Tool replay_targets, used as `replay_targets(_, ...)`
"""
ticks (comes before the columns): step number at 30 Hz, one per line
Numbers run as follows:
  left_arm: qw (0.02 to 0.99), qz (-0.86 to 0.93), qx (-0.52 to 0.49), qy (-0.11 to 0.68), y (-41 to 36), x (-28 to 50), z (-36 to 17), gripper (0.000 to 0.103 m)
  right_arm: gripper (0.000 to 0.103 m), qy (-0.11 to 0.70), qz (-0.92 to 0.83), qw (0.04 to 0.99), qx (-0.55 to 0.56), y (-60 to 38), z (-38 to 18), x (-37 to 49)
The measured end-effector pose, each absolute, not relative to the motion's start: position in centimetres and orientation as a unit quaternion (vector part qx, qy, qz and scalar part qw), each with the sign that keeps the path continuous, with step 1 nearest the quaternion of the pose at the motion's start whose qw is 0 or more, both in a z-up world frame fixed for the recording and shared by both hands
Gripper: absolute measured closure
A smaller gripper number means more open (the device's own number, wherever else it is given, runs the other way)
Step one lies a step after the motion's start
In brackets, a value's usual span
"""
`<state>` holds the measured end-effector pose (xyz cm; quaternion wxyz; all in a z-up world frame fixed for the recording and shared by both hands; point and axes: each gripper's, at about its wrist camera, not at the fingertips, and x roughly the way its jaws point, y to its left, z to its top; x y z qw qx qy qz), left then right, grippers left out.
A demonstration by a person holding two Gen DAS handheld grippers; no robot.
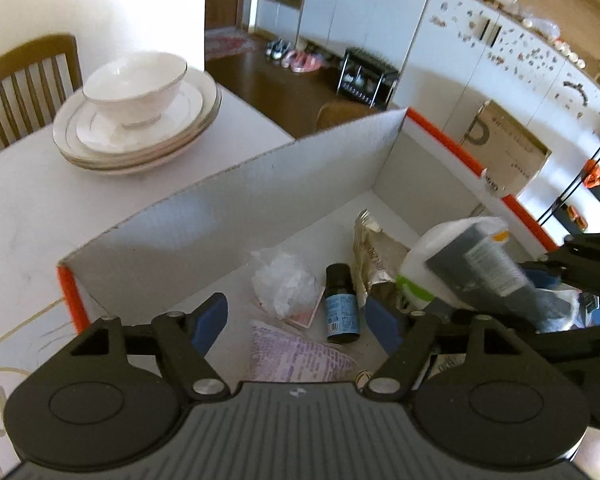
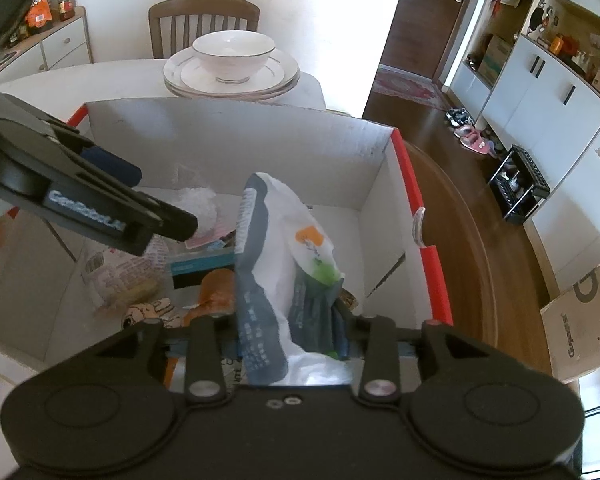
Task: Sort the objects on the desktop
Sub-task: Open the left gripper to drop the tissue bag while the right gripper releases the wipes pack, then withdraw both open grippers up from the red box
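Over the white box (image 2: 380,184) on the bench (image 1: 28,208), the right gripper (image 2: 288,344) clasps a grey-and-white pouch (image 2: 284,248); the left gripper (image 1: 296,320) hangs open and empty. Best lower the pouch clear of the small bottle (image 1: 340,304) before letting go.

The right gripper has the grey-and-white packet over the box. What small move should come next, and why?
Probably open the right gripper further and let go. The grey-and-white packet sits between its pads, already above the inside of the cardboard box. The left gripper stands open and empty over the small brown bottle.
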<state>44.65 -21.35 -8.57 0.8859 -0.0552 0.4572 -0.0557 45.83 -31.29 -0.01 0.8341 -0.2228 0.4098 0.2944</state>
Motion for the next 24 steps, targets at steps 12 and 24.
replay_targets(12,0.912,-0.057,-0.069,0.400,-20.8,40.5,-5.1,0.024,0.032,0.382,0.327,0.840,-0.205,-32.6,2.3,44.4)
replay_targets(24,0.931,-0.047,-0.083,0.353,-20.3,36.3,-2.6,0.024,0.025,0.366,0.347,0.849,-0.157,-34.5,5.4,42.9)
